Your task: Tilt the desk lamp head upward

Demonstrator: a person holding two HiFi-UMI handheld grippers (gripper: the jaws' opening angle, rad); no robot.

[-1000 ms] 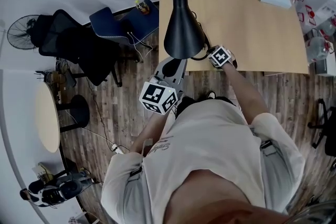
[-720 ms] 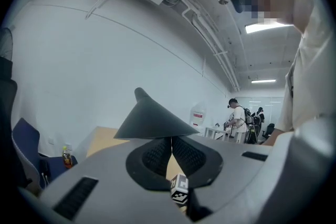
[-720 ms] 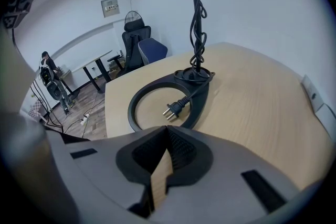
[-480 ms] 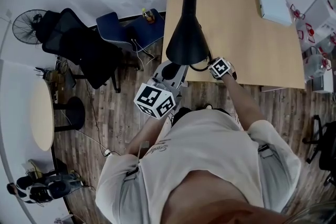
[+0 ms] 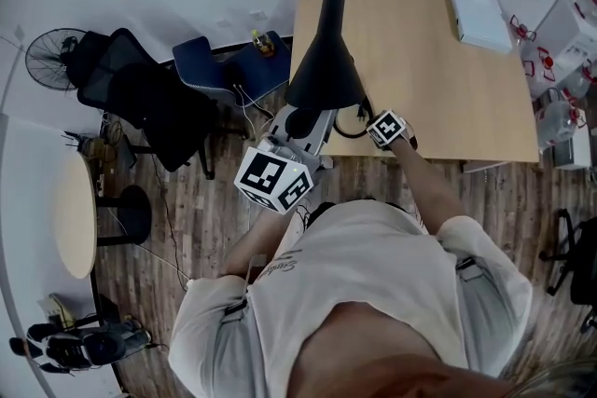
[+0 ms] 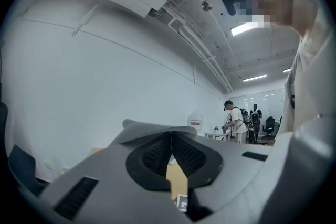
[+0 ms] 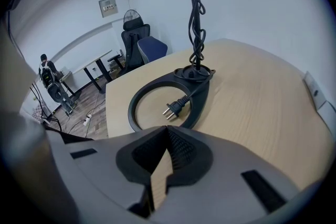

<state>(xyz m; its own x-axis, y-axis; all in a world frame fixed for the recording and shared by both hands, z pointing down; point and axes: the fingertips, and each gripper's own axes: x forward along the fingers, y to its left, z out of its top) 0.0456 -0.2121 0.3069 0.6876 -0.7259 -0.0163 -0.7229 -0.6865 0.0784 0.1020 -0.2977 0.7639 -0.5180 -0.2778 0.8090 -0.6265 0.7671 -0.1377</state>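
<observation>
Foreshortening since a second ago in the head view, the black cone lamp head (image 5: pixel 322 70) is hanging over the bench's (image 5: pixel 438 79) near left corner, wide mouth toward the person. The left gripper (image 6: pixel 171 136) is pointing upward just beside its rim, jaws pressed together on nothing. The right gripper (image 7: pixel 168 131), jaws likewise closed and empty, is hovering near the lamp's ring base (image 7: pixel 199 105); the plug (image 7: pixel 174 107) is lying inside the ring.
</observation>
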